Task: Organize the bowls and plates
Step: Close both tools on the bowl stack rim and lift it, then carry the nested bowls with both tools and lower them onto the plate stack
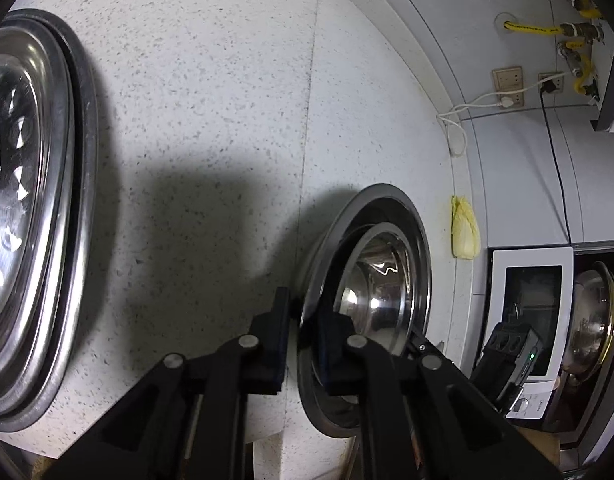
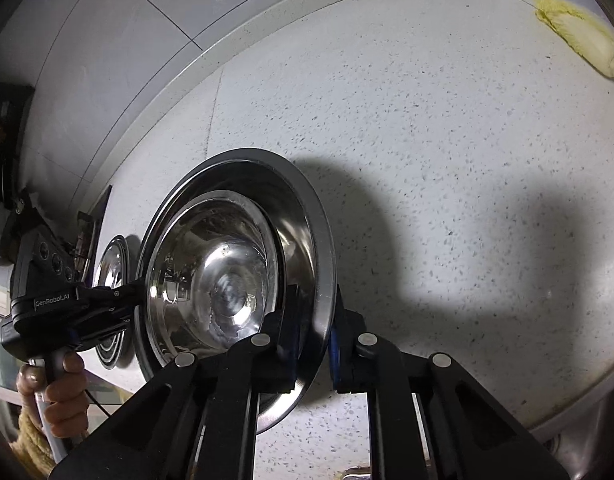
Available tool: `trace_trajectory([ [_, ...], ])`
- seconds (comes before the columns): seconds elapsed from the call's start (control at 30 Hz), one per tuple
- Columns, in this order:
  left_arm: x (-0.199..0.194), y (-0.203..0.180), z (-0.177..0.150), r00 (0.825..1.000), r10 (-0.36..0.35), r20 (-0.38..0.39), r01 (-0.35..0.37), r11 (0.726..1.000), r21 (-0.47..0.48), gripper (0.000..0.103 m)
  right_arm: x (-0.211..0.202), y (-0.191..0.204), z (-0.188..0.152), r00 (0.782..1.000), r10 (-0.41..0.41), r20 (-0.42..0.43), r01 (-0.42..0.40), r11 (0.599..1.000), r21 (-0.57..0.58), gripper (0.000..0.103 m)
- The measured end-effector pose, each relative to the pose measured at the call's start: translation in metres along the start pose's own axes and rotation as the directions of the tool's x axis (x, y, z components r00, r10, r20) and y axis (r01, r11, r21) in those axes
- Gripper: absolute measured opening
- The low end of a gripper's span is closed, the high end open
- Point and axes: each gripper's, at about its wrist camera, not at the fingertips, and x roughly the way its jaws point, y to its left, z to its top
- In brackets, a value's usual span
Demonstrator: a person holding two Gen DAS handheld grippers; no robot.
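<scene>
A wide steel bowl [image 1: 421, 240] rests on the speckled white counter [image 1: 211, 120] with a smaller steel bowl [image 1: 381, 292] nested inside it. My left gripper [image 1: 305, 344] is shut on the wide bowl's near rim, one pad outside and one inside. In the right wrist view the wide bowl [image 2: 307, 224] holds the smaller bowl [image 2: 211, 280], and my right gripper [image 2: 317, 340] is shut on its rim. Across the bowl, the left gripper [image 2: 133, 300], held by a hand [image 2: 63, 392], clamps the opposite rim. The right gripper's tip [image 1: 417, 342] shows behind the bowl.
A large steel tray [image 1: 31, 208] lies at the counter's left. A pale cabbage [image 2: 579, 36] sits by the back wall. A white microwave [image 1: 527, 320] and another steel bowl [image 1: 591, 320] stand to the right. Cables and outlets [image 1: 507, 80] are on the wall.
</scene>
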Motion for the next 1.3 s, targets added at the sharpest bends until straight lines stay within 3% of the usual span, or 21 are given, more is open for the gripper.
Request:
trace_trajectory([
  [0.2,-0.007,-0.002,-0.002,1.000,-0.002,0.001,0.002,1.000,0.025,0.009,-0.004,0.000,-0.001,1.000,-0.002,-0.002,0.002,1.000,0.029,0.010],
  [0.4,-0.043,0.000,-0.001,0.998,-0.038,0.055,0.037,0.999,0.031,0.009,-0.017,0.017,0.003,1.000,-0.010,0.010,0.010,1.000,0.017,0.010],
  [0.57,-0.095,0.020,0.002,0.990,-0.047,0.137,0.045,0.999,0.018,0.009,-0.018,0.065,0.010,1.000,0.005,0.023,-0.004,0.999,-0.046,0.010],
  [0.7,-0.151,0.049,0.008,0.973,-0.043,0.225,0.044,0.999,0.000,0.009,-0.007,0.112,0.012,0.999,0.052,0.015,-0.050,0.993,-0.109,0.010],
  [0.93,-0.224,0.117,0.009,0.944,0.031,0.329,-0.007,0.997,-0.076,0.008,0.039,0.198,0.004,0.989,0.132,-0.061,-0.142,0.967,-0.211,0.010],
  [1.07,-0.232,0.155,0.010,0.940,0.071,0.333,-0.028,0.991,-0.132,0.008,0.073,0.228,-0.005,0.986,0.126,-0.113,-0.151,0.959,-0.242,0.010],
  [1.3,-0.219,0.192,0.016,0.947,0.109,0.303,-0.055,0.982,-0.179,0.007,0.114,0.237,-0.025,0.981,0.095,-0.171,-0.134,0.964,-0.230,0.010],
])
